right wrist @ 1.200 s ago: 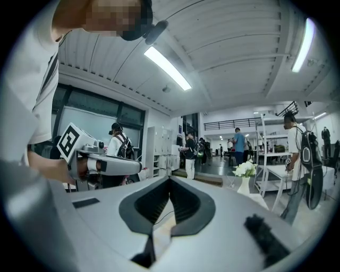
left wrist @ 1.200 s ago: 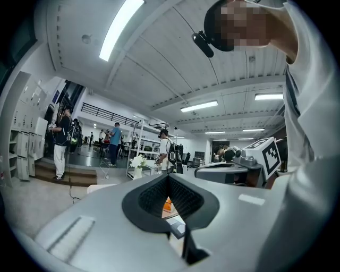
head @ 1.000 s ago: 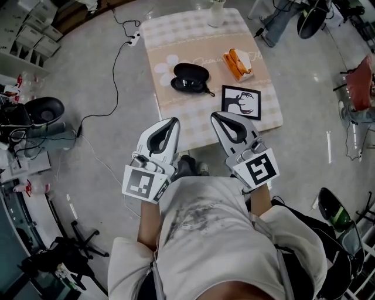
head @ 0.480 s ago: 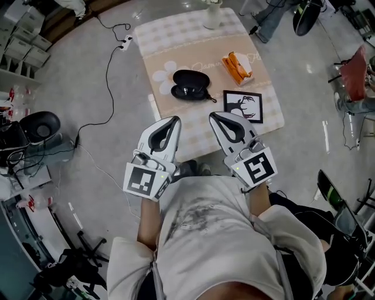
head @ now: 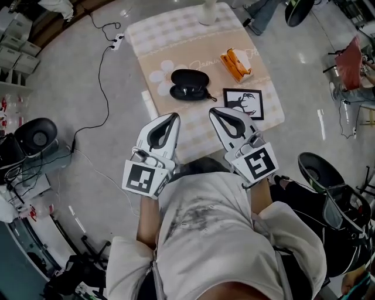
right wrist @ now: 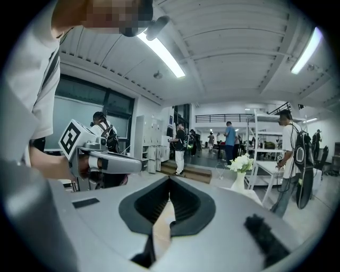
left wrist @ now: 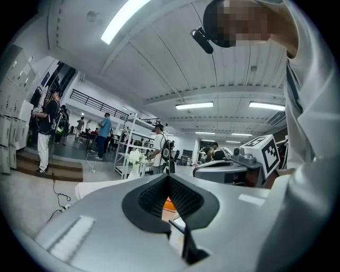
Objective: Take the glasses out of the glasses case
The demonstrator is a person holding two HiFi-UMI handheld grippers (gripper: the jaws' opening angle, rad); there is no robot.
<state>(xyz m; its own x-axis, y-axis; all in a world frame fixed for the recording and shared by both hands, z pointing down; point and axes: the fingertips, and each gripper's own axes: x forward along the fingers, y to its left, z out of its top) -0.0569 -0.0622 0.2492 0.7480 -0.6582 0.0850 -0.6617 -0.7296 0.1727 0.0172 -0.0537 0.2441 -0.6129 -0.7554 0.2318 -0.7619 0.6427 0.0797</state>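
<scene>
In the head view the black glasses case [head: 188, 84] lies open on the checked tablecloth [head: 170, 35], and something dark lies in its lower half. Both grippers hang side by side over the table's near edge, well short of the case. My left gripper [head: 174, 117] is shut with its tips together and nothing between them. My right gripper [head: 213, 111] is also shut and empty. In the left gripper view the left gripper [left wrist: 169, 175] points level across the room; the right gripper [right wrist: 170, 178] does the same in the right gripper view.
An orange packet [head: 236, 63] and a black-and-white deer picture [head: 243, 104] lie right of the case. A white vase [head: 210, 12] stands at the table's far edge. A cable and power strip [head: 117, 40] lie on the floor at left. Several people stand in the background.
The table has come closer in the head view: both grippers' tips, held before its near edge a second ago, now reach over it. Their jaws have stayed shut.
</scene>
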